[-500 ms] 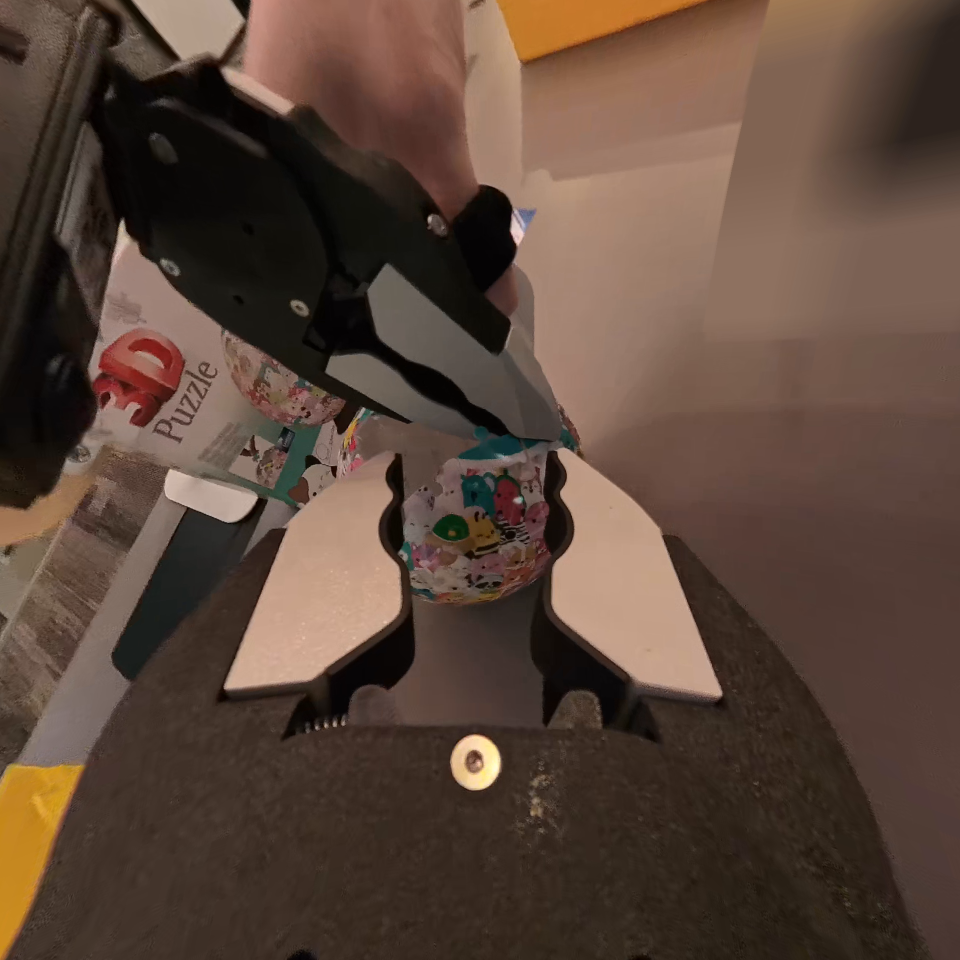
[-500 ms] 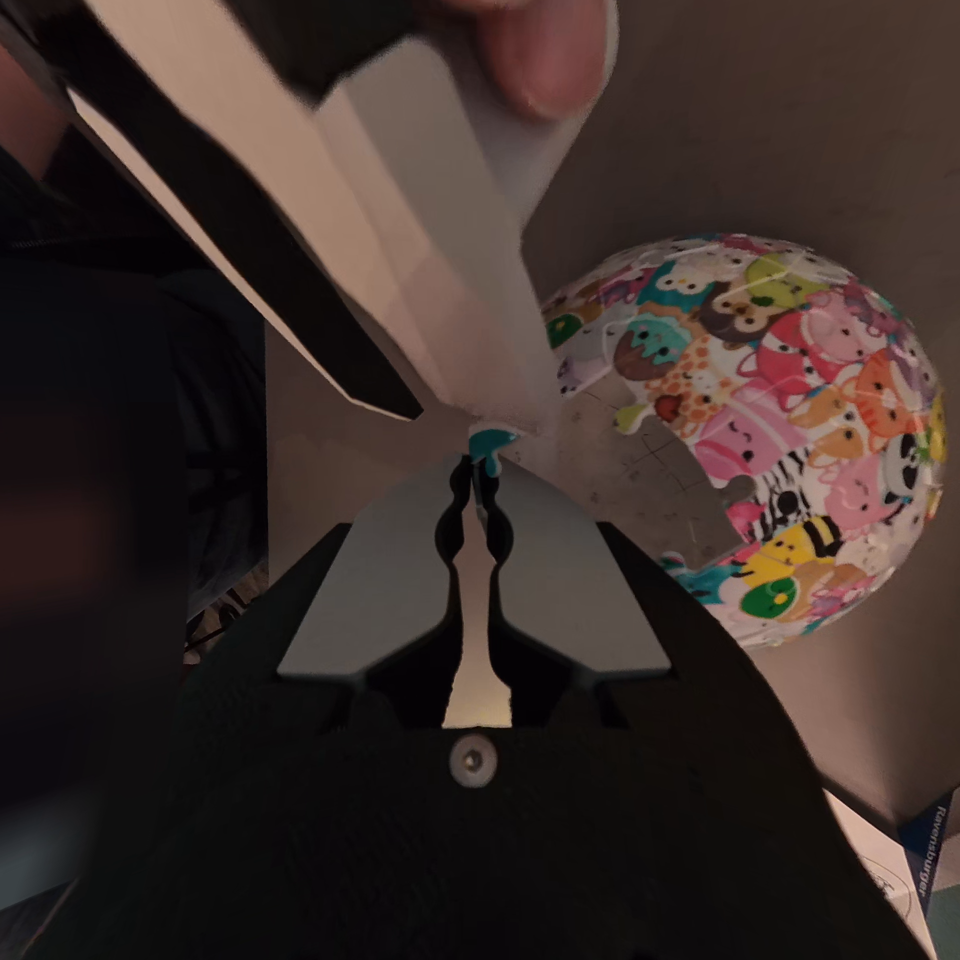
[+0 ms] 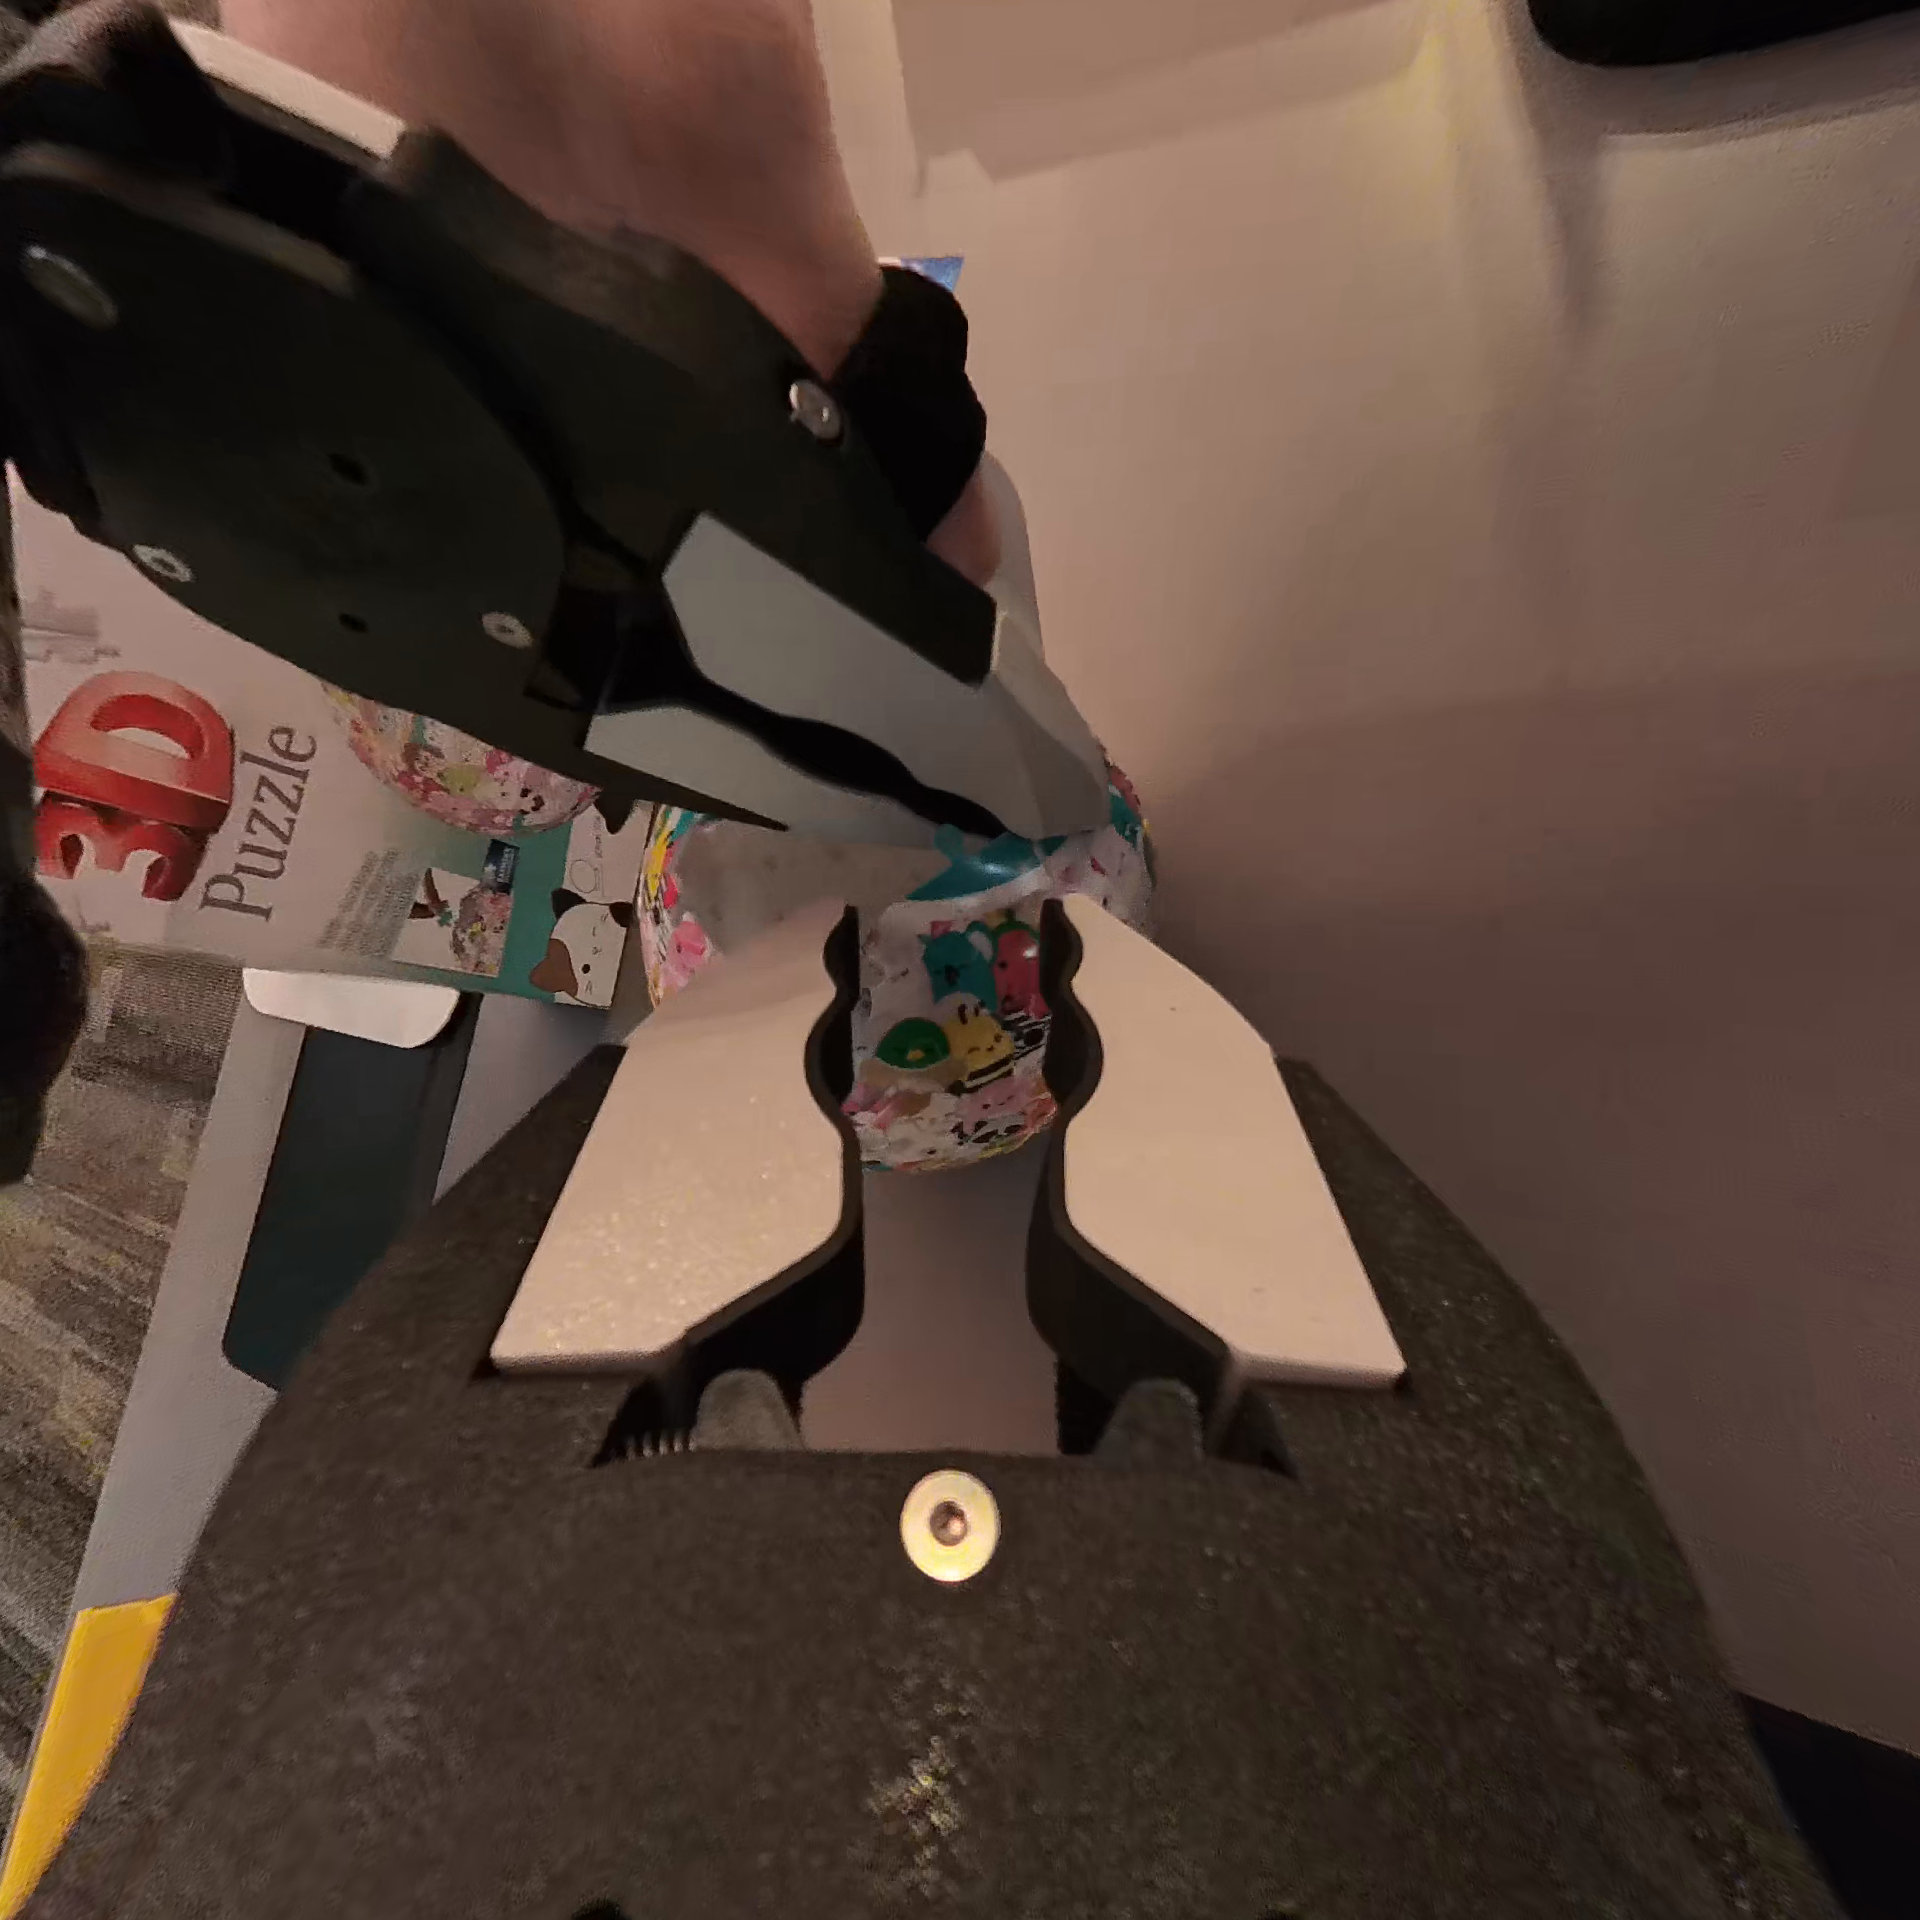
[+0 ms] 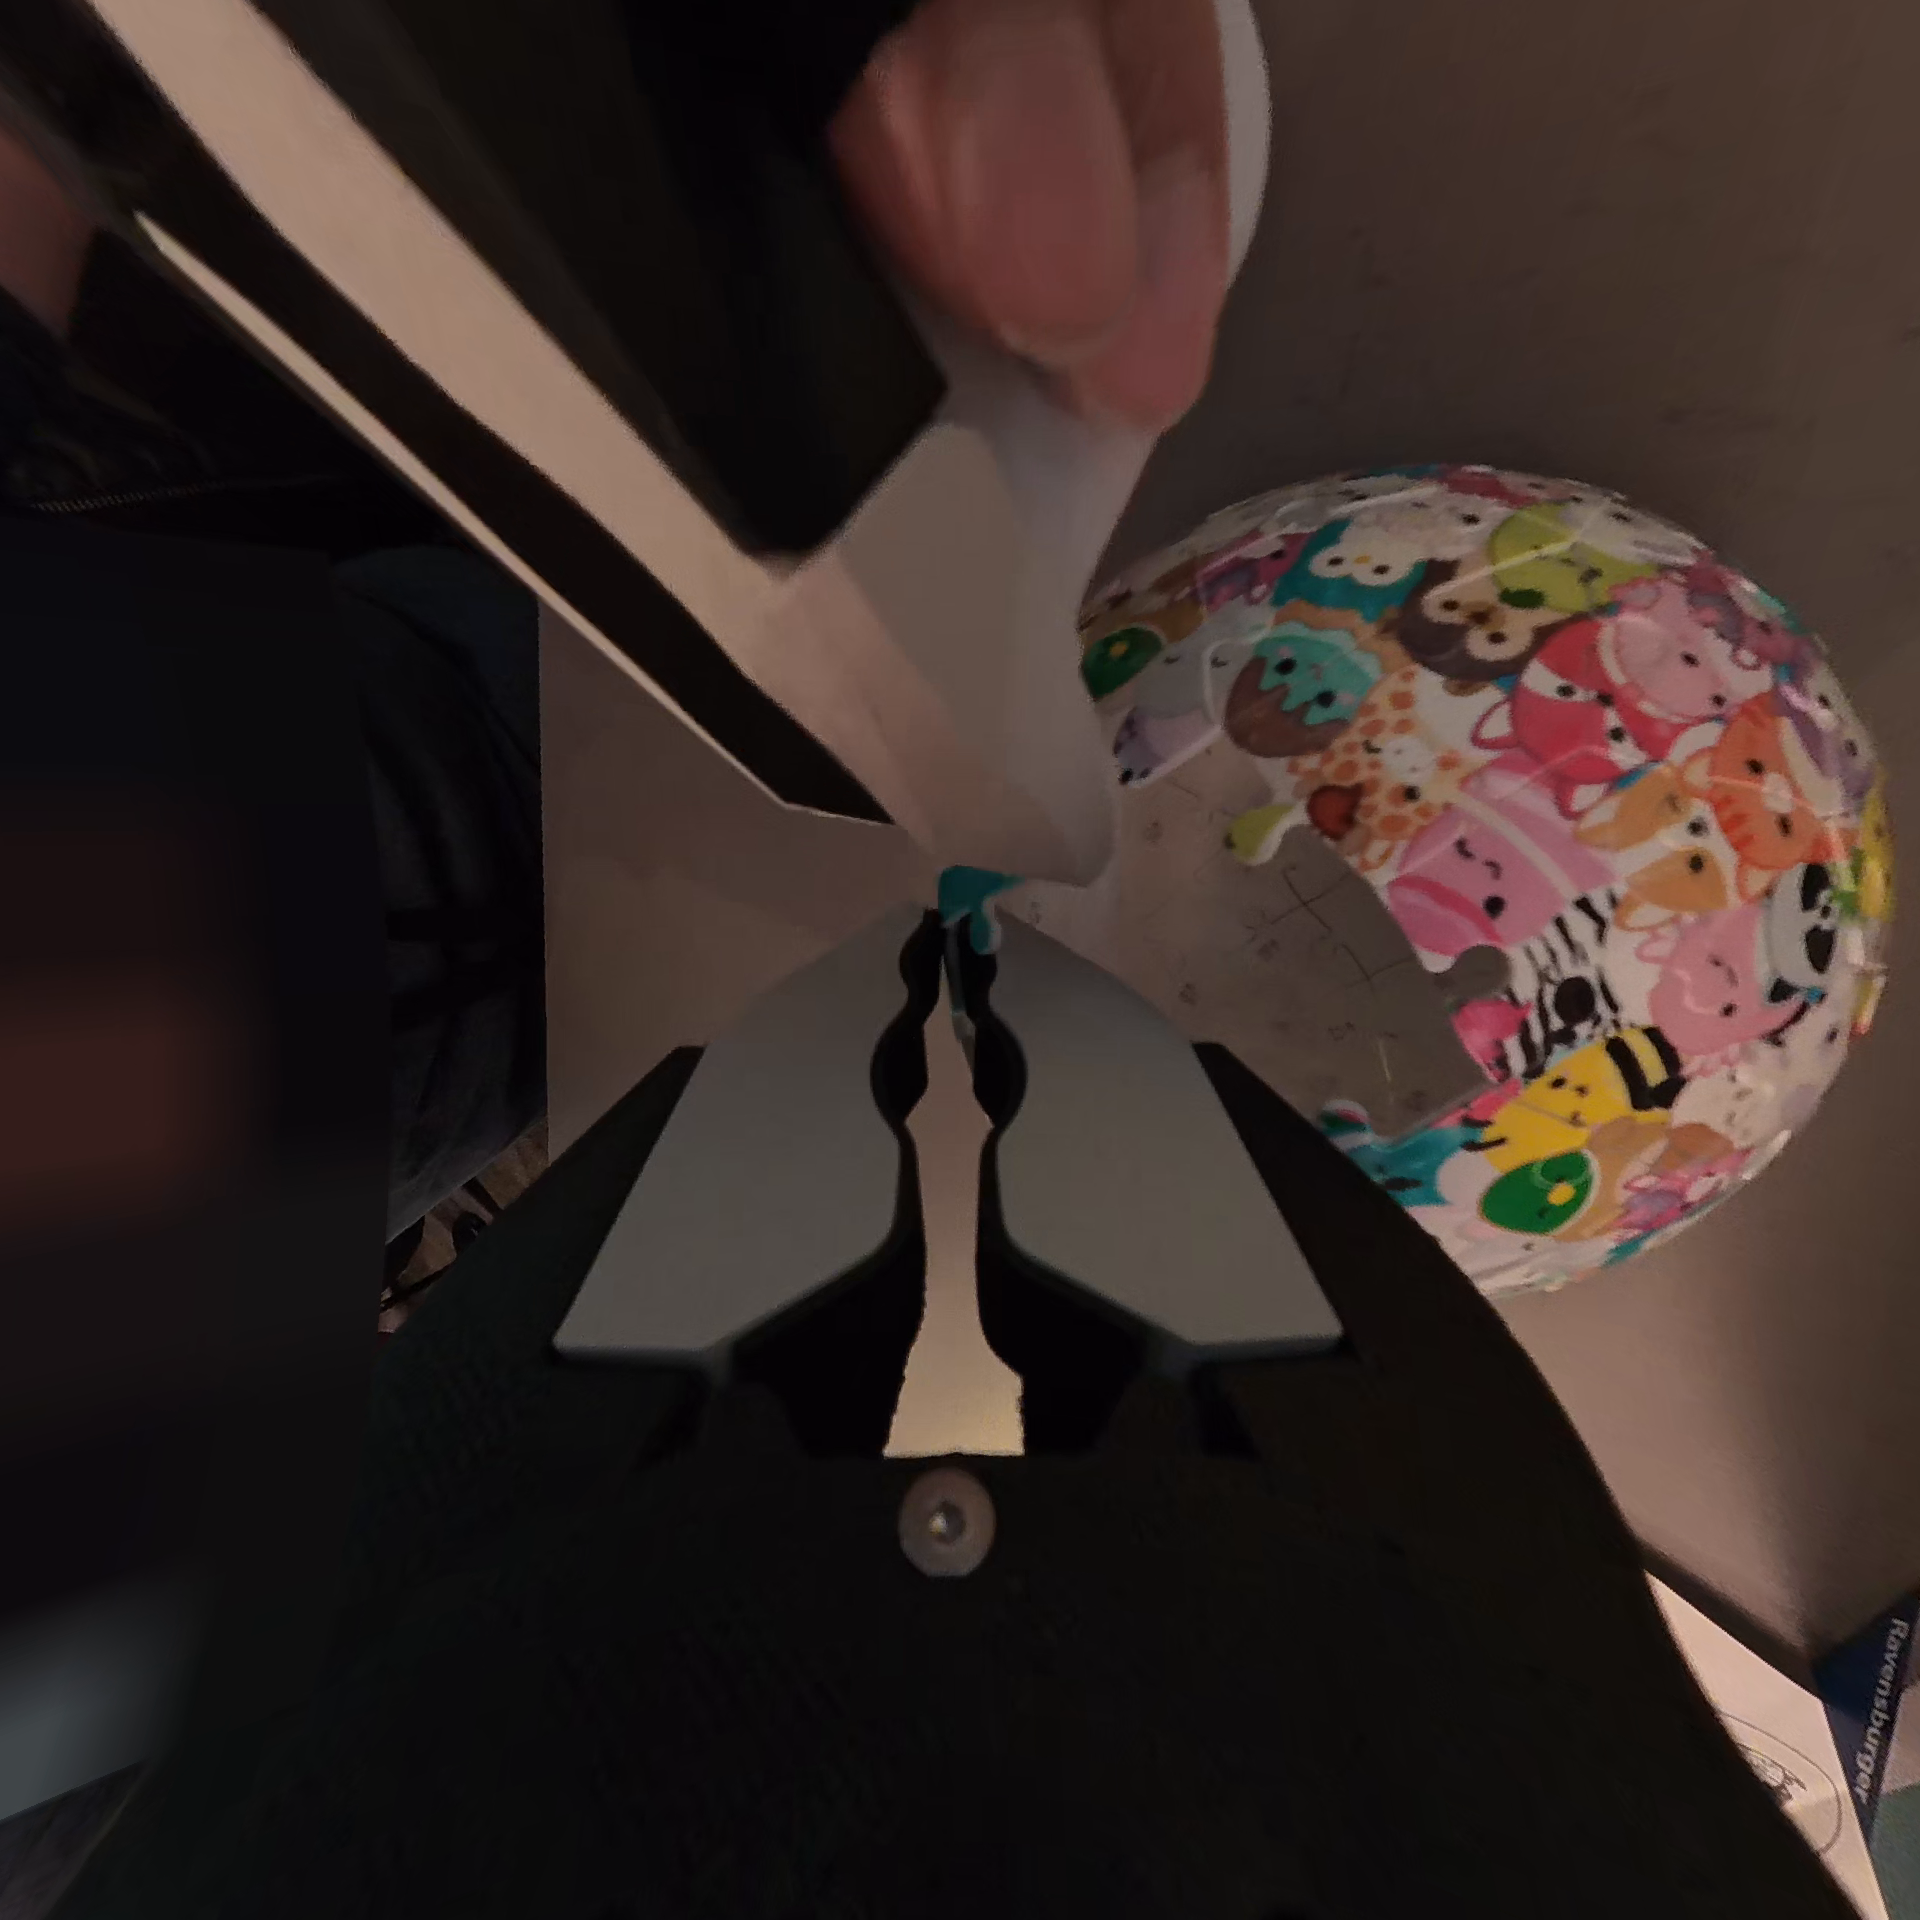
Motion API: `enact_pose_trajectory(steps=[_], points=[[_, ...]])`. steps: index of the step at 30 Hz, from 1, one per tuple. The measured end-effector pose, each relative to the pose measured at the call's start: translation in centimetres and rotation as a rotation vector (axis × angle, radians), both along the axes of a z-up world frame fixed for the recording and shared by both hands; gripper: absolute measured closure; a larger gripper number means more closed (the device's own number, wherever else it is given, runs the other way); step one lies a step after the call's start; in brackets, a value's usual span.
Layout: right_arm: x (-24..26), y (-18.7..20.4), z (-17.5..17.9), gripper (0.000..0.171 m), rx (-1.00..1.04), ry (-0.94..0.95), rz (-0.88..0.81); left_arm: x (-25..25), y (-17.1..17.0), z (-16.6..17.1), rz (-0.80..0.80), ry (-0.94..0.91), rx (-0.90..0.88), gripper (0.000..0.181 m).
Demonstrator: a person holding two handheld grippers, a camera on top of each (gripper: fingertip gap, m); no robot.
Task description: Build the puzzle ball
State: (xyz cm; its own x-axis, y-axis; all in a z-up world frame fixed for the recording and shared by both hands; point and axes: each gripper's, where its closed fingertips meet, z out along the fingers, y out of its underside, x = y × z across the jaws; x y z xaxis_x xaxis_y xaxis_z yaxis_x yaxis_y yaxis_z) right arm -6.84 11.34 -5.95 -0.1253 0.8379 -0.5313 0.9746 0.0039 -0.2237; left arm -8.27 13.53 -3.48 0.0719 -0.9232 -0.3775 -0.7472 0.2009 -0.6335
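Observation:
The colourful puzzle ball (image 4: 1558, 831) rests on the grey table with a grey hole (image 4: 1278, 935) in its shell. My right gripper (image 4: 961, 935) is shut on a small teal puzzle piece (image 4: 966, 899) and holds it just left of the hole. In the left wrist view the right gripper (image 3: 1029, 821) reaches in from the upper left, with the teal piece (image 3: 977, 857) at the ball's top. My left gripper (image 3: 948, 925) is part open, with the ball (image 3: 956, 1049) showing between its fingers. Its white finger (image 4: 1018, 748) ends at the hole's rim; I cannot tell whether it touches.
The puzzle box (image 3: 260, 831) stands at the table's left edge behind the ball, and its corner shows in the right wrist view (image 4: 1870, 1714). A person's hand (image 3: 623, 156) holds the right gripper. Patterned carpet (image 3: 62, 1195) lies left of the grey table (image 3: 1455, 935). My two grippers' fingertips are within a few centimetres of each other.
The jaws of my left gripper have narrowed over the ball. The right gripper still holds the teal piece at the ball's top and has hardly moved.

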Motion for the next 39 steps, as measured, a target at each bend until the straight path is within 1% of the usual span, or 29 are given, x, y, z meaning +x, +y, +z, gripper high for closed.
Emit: enact_pose_trajectory(steps=[2, 9, 26, 30, 34, 36, 39], points=[[0.0, 0.0, 0.0, 0.167, -0.001, 0.0, 0.0, 0.0, 0.0, -0.1, 0.0, -0.004, -0.002, 0.151], [-0.1, 0.1, 0.0, 0.167, -0.01, -0.002, -0.018, 0.0, 0.3, -0.3, 0.001, 0.011, 0.02, 0.152], [-0.2, 0.3, 0.0, 0.167, -0.036, -0.005, -0.077, 0.0, 0.5, -0.2, 0.025, -0.026, 0.105, 0.152], [-0.1, 0.4, 0.0, 0.167, -0.045, -0.001, -0.085, 0.1, 0.5, 0.1, 0.039, -0.064, 0.136, 0.153], [-0.5, 0.7, 0.6, 0.165, -0.05, 0.042, -0.106, -0.2, 0.2, 1.5, 0.075, -0.167, 0.154, 0.154], [-0.5, 0.8, 0.9, 0.161, -0.054, 0.053, -0.113, -0.8, 0.3, 1.5, 0.099, -0.169, 0.18, 0.155], [-0.5, 0.9, 1.1, 0.158, -0.06, 0.063, -0.121, -1.1, 0.2, 1.0, 0.122, -0.209, 0.158, 0.155]])
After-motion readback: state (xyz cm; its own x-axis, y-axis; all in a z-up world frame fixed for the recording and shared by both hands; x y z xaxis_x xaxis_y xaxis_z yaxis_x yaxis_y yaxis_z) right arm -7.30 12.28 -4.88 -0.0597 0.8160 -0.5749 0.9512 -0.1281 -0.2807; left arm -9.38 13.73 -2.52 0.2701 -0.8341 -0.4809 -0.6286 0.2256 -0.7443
